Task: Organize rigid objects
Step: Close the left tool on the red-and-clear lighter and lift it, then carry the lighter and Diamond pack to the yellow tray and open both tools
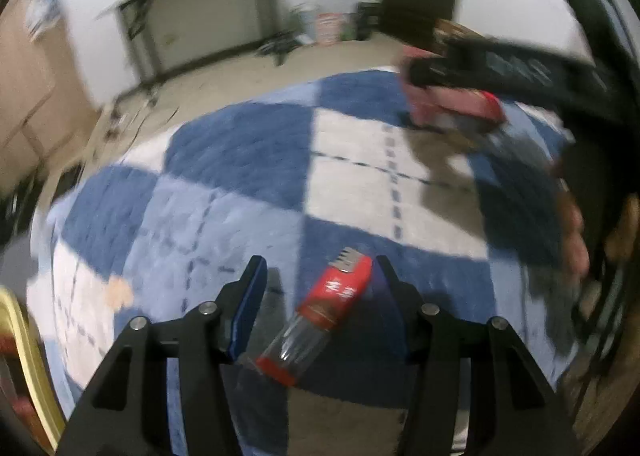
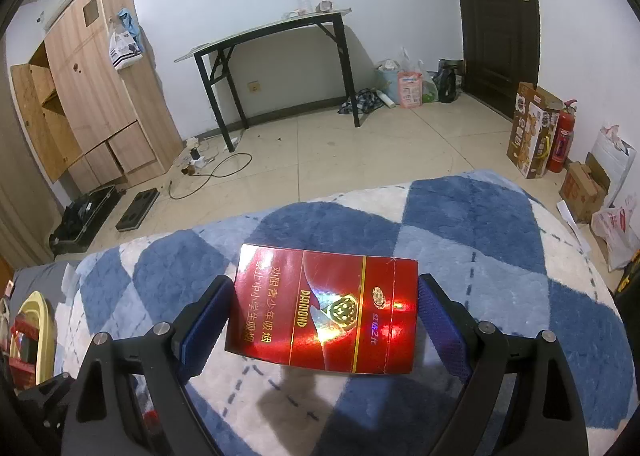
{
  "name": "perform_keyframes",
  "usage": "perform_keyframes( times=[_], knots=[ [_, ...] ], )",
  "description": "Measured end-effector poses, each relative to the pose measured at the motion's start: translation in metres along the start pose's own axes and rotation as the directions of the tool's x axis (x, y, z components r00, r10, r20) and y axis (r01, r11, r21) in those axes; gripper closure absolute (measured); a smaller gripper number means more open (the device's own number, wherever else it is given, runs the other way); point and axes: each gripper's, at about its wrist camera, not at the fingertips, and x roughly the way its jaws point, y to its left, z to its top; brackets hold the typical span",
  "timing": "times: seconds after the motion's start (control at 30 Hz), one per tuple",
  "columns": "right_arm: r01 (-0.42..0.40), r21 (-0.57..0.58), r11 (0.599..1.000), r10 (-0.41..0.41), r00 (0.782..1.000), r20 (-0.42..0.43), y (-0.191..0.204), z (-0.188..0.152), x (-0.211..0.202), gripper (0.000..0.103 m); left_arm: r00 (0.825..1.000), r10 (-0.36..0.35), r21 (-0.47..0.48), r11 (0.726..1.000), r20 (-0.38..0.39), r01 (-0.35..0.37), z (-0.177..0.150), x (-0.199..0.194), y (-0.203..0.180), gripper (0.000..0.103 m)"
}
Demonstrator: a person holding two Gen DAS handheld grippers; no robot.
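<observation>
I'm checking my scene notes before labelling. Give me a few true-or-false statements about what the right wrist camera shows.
1. The shiny red cardboard cigarette pack is clamped between the right gripper's fingers. True.
2. The bed cover is plain green. False: the fluffy blanket is blue-and-white checked.
3. A black-legged folding table stands against the white wall. True.
4. The door stands wide open. False: the dark brown door is shut.

Black folding table [image 2: 272, 55], wooden wardrobe [image 2: 100, 95], dark door [image 2: 498, 15], red extinguisher [image 2: 562, 135].

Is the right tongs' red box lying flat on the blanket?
No. The red Diamond cigarette box is clamped between the right tongs, above the checked blanket.
</observation>
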Motion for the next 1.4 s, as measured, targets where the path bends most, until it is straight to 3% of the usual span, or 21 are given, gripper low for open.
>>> perform_keyframes(
  times=[0.07, 0.1, 0.13, 0.2, 0.3, 0.4, 0.57, 0.77, 0.93, 1.03, 1.13, 1.2, 1.3, 1.33, 1.4],
  knots=[
    [0.0, 0.004, 1.0, 0.0, 1.0, -0.002, -0.001, 0.0, 0.0, 0.012, 1.0, -0.014, 0.026, 1.0, 0.009, 0.014, -0.003, 0.002, 0.001, 0.047],
    [-0.001, 0.004, 1.0, 0.001, 1.0, -0.002, -0.001, 0.0, 0.0, 0.012, 1.0, -0.001, 0.012, 1.0, 0.005, 0.001, -0.003, 0.007, 0.005, 0.05],
    [-0.001, 0.003, 1.0, 0.001, 1.0, -0.002, -0.001, 0.0, 0.0, 0.012, 1.0, -0.001, -0.003, 1.0, -0.012, 0.001, -0.005, 0.011, 0.008, 0.059],
    [-0.003, 0.005, 1.0, 0.003, 1.0, -0.002, -0.001, 0.0, 0.0, 0.012, 1.0, -0.002, 0.033, 0.999, -0.016, 0.003, -0.009, 0.014, 0.007, 0.06],
    [-0.003, 0.013, 1.0, 0.003, 1.0, -0.002, -0.003, 0.0, 0.001, 0.012, 0.999, -0.039, 0.049, 0.998, -0.029, 0.041, -0.01, 0.01, 0.009, 0.073],
    [-0.002, 0.014, 1.0, 0.002, 1.0, -0.006, -0.004, -0.001, 0.003, 0.012, 0.998, -0.054, 0.05, 0.997, -0.034, 0.056, -0.01, 0.01, 0.011, 0.079],
    [-0.005, 0.002, 1.0, 0.005, 1.0, -0.006, -0.001, 0.0, 0.002, 0.012, 0.999, -0.047, -0.014, 0.999, 0.011, 0.048, -0.004, 0.001, 0.018, 0.079],
    [-0.028, -0.016, 0.999, 0.028, 1.0, 0.0, 0.003, -0.002, 0.001, 0.012, 0.994, 0.041, -0.163, 0.986, 0.102, -0.024, 0.002, -0.026, 0.056, 0.079],
    [-0.104, -0.092, 0.99, 0.106, 0.994, 0.024, 0.027, -0.004, -0.008, 0.012, 0.964, 0.181, -0.299, 0.947, 0.192, -0.118, -0.002, -0.081, 0.107, 0.079],
    [-0.119, -0.18, 0.976, 0.129, 0.991, 0.046, 0.054, -0.008, -0.016, 0.012, 0.925, 0.316, -0.406, 0.889, 0.213, -0.21, -0.016, -0.121, 0.152, 0.079],
    [-0.2, -0.25, 0.947, 0.213, 0.977, 0.028, 0.092, -0.016, -0.022, 0.012, 0.876, 0.437, -0.555, 0.789, 0.204, -0.264, -0.042, -0.163, 0.207, 0.079],
    [-0.283, -0.299, 0.911, 0.298, 0.955, 0.003, 0.123, -0.023, -0.029, 0.012, 0.846, 0.501, -0.642, 0.712, 0.182, -0.284, -0.068, -0.189, 0.24, 0.079],
    [-0.409, -0.414, 0.813, 0.422, 0.904, -0.064, 0.189, -0.042, -0.042, 0.012, 0.813, 0.567, -0.758, 0.586, 0.132, -0.285, -0.111, -0.217, 0.283, 0.079],
    [-0.452, -0.463, 0.762, 0.459, 0.882, -0.104, 0.219, -0.05, -0.045, 0.012, 0.808, 0.58, -0.793, 0.539, 0.105, -0.285, -0.127, -0.22, 0.297, 0.079],
    [-0.517, -0.532, 0.671, 0.514, 0.841, -0.169, 0.268, -0.062, -0.049, 0.012, 0.81, 0.584, -0.826, 0.484, 0.057, -0.291, -0.147, -0.219, 0.314, 0.079]
  ],
)
